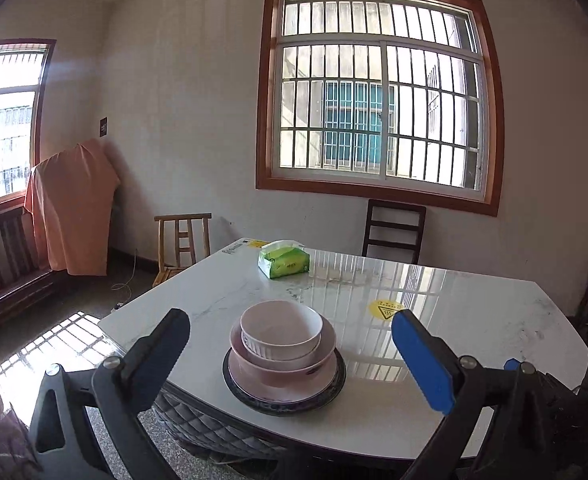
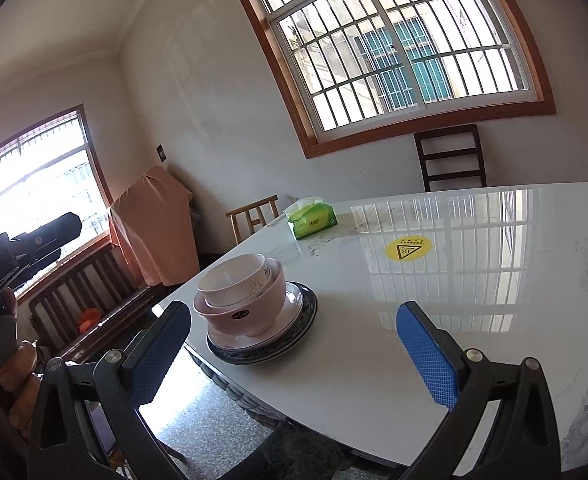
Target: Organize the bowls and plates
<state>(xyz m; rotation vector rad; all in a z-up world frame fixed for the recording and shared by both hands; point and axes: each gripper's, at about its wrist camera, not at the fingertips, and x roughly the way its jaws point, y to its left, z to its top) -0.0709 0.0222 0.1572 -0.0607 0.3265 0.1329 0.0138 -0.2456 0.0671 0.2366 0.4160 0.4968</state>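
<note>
both tools, left tool (image 1: 290, 354) and right tool (image 2: 294, 346), gape wide, gripping nothing

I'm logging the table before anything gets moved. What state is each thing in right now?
White bowl: upright, nested in the pink bowl, looks empty.
Pink bowl: upright on the white plate.
White plate: flat on the dark plate.
Dark plate: flat on the table, near its edge.
Tissue pack: opened, a tissue sticking out.
Left tongs: open, holding nothing.
Right tongs: open, holding nothing.
</note>
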